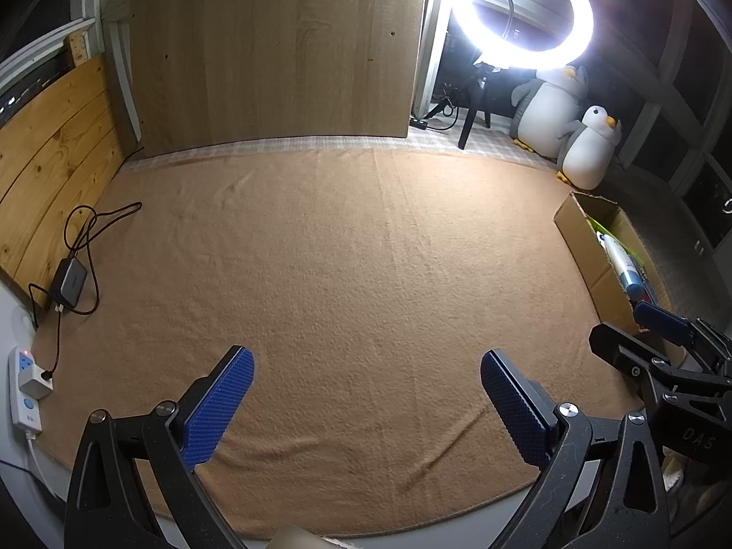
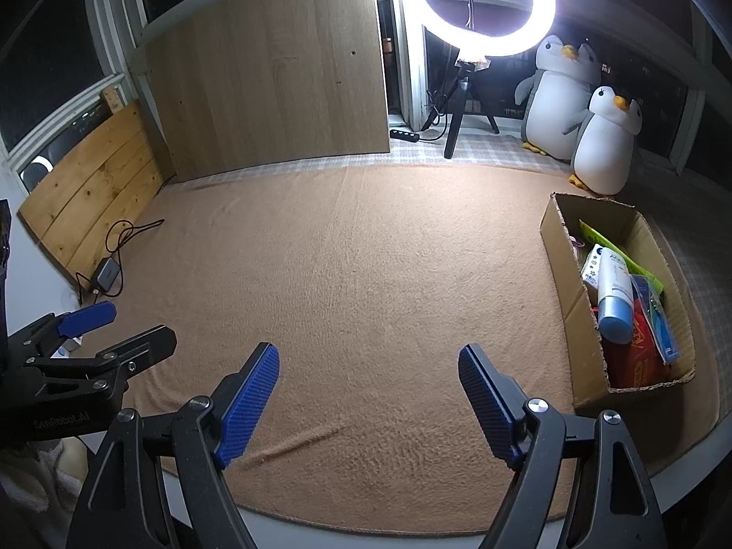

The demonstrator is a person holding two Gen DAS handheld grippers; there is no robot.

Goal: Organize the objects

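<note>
Right wrist view, far left: the left gripper (image 2: 98,325) pokes in from the edge, jaws apart with nothing between them; it hangs over the blanket's edge, idle as I read it.
Charger: one dark power brick (image 2: 106,274) with its looped cable lies at the blanket's left edge by the pine boards, probably parked there to stay out of the work area.
Blanket: one tan blanket (image 2: 347,274) covers the surface; its middle shows no loose items, which suggests the sorting is finished or nearly so.
Right gripper: the right gripper (image 2: 368,384) hovers low over the blanket, blue pads spread wide, gripping nothing.
Ring light: one lit ring light (image 2: 487,4) on a tripod stands behind, aimed at the work area to brighten it.
Penguins: two plush penguins (image 2: 604,146), a large one and a smaller one leaning on it, sit in the back right corner, off the blanket.
Box: one open cardboard box (image 2: 556,247) stands at the blanket's right edge, within reach of the right hand; it holds the task's things.
Box contents: one white tube with a blue cap (image 2: 613,297), one red packet (image 2: 636,357), one green packet, and a few more flat packs I cannot count exactly.
Left wrist view: the left gripper (image 1: 366,395) likewise stands wide and empty over bare blanket.
</note>
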